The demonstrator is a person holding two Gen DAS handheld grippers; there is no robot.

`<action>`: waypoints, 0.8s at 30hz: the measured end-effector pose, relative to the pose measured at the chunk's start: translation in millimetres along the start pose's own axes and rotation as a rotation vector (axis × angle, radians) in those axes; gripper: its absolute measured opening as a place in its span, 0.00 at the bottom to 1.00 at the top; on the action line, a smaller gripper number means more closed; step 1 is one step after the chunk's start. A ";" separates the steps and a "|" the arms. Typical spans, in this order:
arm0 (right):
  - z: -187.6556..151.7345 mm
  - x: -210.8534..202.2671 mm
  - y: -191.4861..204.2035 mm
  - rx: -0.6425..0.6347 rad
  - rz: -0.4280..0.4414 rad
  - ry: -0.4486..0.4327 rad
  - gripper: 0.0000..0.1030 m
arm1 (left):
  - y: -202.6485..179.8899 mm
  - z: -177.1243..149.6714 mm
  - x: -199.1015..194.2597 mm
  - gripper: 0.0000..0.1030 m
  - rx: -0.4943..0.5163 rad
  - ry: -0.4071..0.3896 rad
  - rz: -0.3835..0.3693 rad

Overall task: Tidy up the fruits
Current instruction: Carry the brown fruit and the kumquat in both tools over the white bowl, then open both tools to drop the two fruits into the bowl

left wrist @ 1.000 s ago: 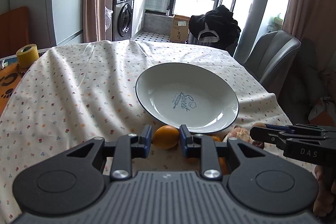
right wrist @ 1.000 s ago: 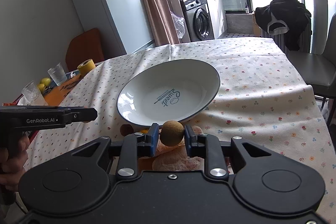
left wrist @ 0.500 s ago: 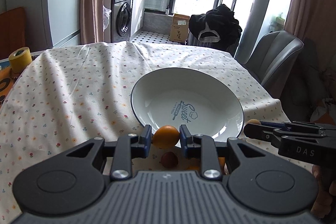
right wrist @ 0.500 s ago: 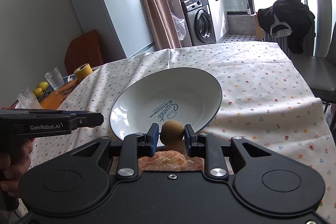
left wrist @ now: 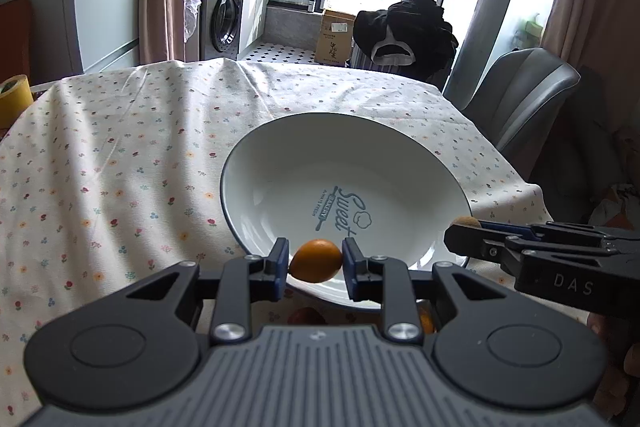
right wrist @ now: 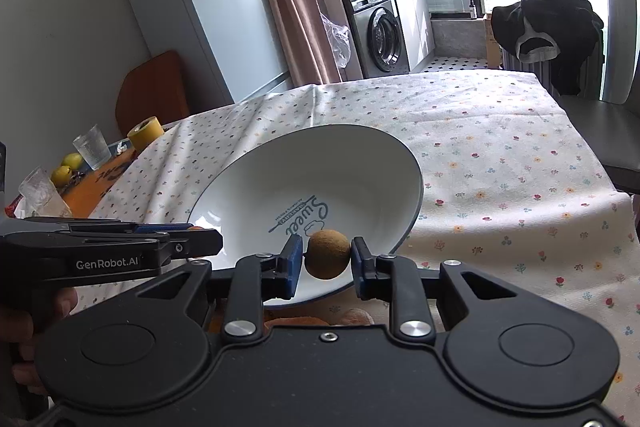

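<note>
Two grippers, each loaded. Left gripper (left wrist: 316, 261): closed on a small orange fruit (left wrist: 316, 260). Right gripper (right wrist: 327, 259): closed on a brown kiwi-like fruit (right wrist: 328, 254). Both are held over the near rim of the white plate (left wrist: 280, 163), presumably for release into it. The plate is seen empty, near the tablecloth's front edge.

Both wrist views low, close, sharing the plate (left wrist: 280, 163).
</note>
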State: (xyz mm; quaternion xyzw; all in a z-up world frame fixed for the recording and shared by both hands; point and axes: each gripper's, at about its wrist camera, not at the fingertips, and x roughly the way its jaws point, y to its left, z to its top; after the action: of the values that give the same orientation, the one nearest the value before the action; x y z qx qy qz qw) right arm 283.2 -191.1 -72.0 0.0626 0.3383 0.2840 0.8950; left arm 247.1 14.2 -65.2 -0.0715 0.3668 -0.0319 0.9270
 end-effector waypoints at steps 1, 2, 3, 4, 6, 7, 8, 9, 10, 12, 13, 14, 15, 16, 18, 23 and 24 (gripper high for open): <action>-0.1 1.6 0.4 -0.008 -0.011 0.000 0.24 | -0.2 0.5 2.0 0.26 -0.002 0.002 -0.003; -0.3 2.9 0.6 -0.013 -0.016 0.001 0.24 | -0.5 0.8 4.5 0.26 -0.003 0.004 -0.007; -0.3 4.1 0.6 -0.014 -0.015 0.003 0.24 | -0.9 0.8 6.3 0.26 -0.003 0.008 -0.008; -0.4 5.1 0.4 -0.014 -0.012 0.006 0.24 | -1.2 0.6 9.1 0.26 -0.003 0.012 -0.010; -0.5 6.8 0.9 -0.021 -0.020 0.008 0.25 | -1.1 0.0 13.2 0.26 -0.006 0.020 -0.014; -0.6 7.1 1.4 -0.027 -0.028 0.006 0.25 | -1.2 -0.5 14.5 0.26 -0.008 0.023 -0.015; -0.6 7.3 2.0 -0.030 -0.031 0.005 0.26 | -1.7 -0.9 15.2 0.26 -0.006 0.025 -0.015; -0.5 6.7 2.5 -0.033 -0.033 0.002 0.27 | -2.9 -1.5 14.8 0.26 0.001 0.020 -0.007; -0.5 5.8 3.0 -0.036 -0.035 -0.001 0.28 | -4.4 -1.8 13.5 0.28 0.012 0.011 -0.001; -0.4 4.0 3.8 -0.039 -0.038 -0.005 0.29 | -4.9 -1.5 11.2 0.29 0.019 0.004 -0.004; -0.6 2.8 4.0 -0.038 -0.038 -0.006 0.29 | -4.5 -1.3 10.1 0.29 0.015 0.005 -0.006; -0.6 1.0 3.6 -0.036 -0.038 -0.008 0.30 | -4.4 -1.3 8.4 0.29 0.014 0.003 -0.002; -0.9 -0.7 3.3 -0.034 -0.039 -0.012 0.32 | -4.6 -1.6 6.8 0.30 0.015 0.001 0.004; -1.4 -2.7 3.2 -0.033 -0.042 -0.015 0.33 | -5.1 -1.9 5.0 0.31 0.018 -0.002 0.013; -2.2 -7.0 2.6 -0.030 -0.052 -0.025 0.41 | -5.3 -3.0 0.9 0.38 0.013 -0.009 0.025; -5.1 -22.1 -2.9 0.000 -0.079 -0.070 0.71 | -9.0 -7.8 -11.7 0.68 0.010 -0.044 0.052; -5.5 -25.0 -4.4 0.007 -0.083 -0.077 0.79 | -10.0 -9.1 -14.4 0.70 0.014 -0.051 0.057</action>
State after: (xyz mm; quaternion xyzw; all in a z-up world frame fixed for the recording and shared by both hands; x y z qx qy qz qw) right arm 266.5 -208.9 -63.3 0.0626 0.3069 0.2426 0.9182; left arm 230.3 4.9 -60.5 -0.0554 0.3448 -0.0064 0.9370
